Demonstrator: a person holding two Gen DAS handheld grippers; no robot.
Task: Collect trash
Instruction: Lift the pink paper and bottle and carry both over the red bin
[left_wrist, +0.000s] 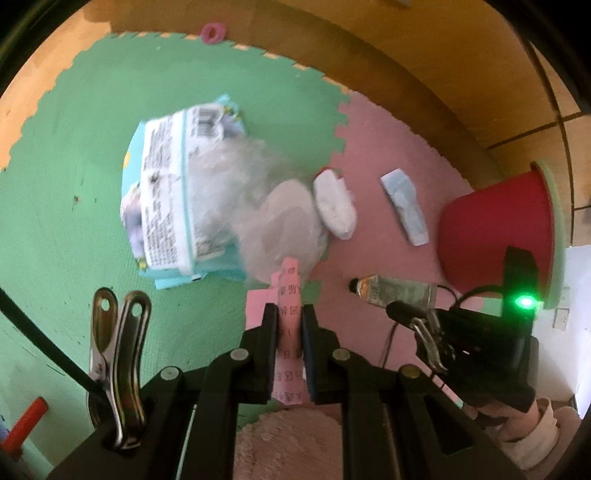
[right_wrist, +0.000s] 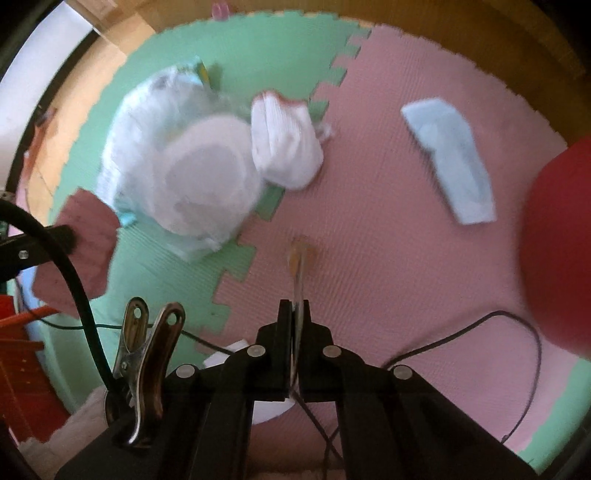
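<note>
Soft foam mats cover the floor, a green mat (left_wrist: 74, 147) on the left and a pink mat (left_wrist: 376, 155) on the right, joined by zigzag teeth.

On the green mat lies a blue paper pack (left_wrist: 166, 199) with small print on it. A thin, see-through plastic bag (left_wrist: 266, 206) is bunched up against it. Just right of that sits a white fluffy wad (left_wrist: 334, 206), round and soft. Next comes a flat, pale blue wrapper (left_wrist: 404, 206) on the pink mat.

The left tongs (left_wrist: 290, 325) point forward and down at the mats. They are pinched on a pink paper slip (left_wrist: 290, 295) with dark letters, and the slip stands up between the black fingers.

The right tongs (right_wrist: 294, 314) also point forward over the pink mat. They are squeezed on the flat end of a shiny tube (left_wrist: 391, 291). The tube has an orange part near its small black cap and sticks out straight ahead.

A red bucket (left_wrist: 495, 232) with a pale green rim lies on its side at the far right, close to the tube.
</note>
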